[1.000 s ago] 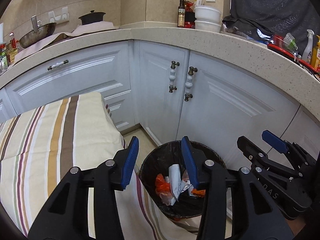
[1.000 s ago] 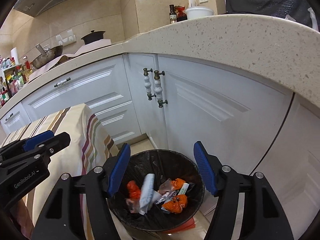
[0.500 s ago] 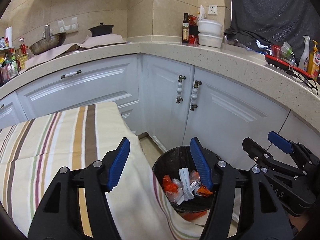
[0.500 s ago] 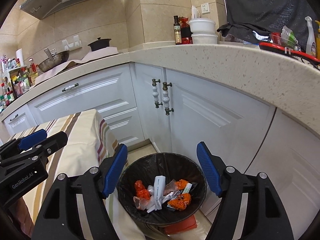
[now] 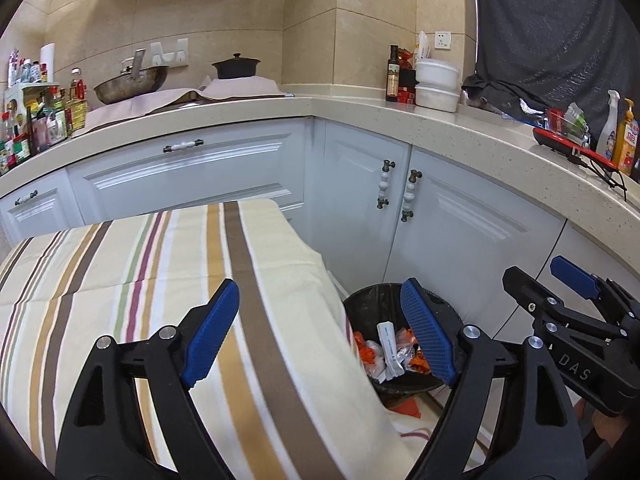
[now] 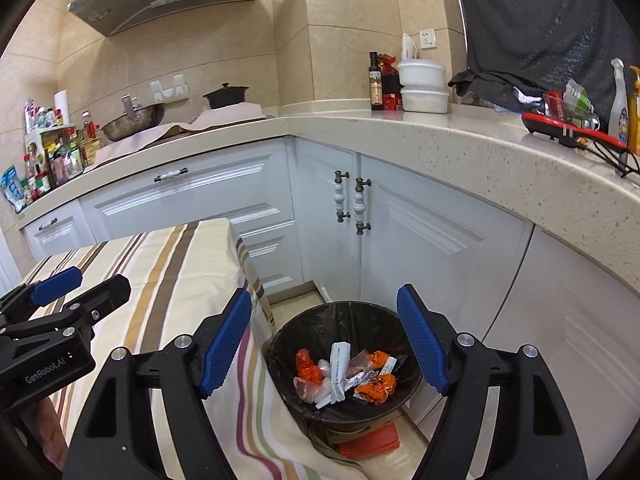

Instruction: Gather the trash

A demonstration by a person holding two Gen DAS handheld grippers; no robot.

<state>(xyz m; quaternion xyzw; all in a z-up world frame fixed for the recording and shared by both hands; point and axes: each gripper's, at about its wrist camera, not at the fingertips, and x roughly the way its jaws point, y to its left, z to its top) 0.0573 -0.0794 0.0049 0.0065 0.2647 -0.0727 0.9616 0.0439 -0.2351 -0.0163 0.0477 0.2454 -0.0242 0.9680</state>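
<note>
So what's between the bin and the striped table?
Nothing stands between them. In the right wrist view the tablecloth hangs down and overlaps the rim of the bin; whether they touch I cannot tell. The left wrist view shows the same.

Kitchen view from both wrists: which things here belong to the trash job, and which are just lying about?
Part of the job:
- black bin on the floor by the cabinets
- wrappers inside the bin
- left tongs and right tongs, both opening with nothing between them

Just lying about:
- striped tablecloth
- wok
- dark pot
- oil bottle
- white containers
- spray bottle
</note>
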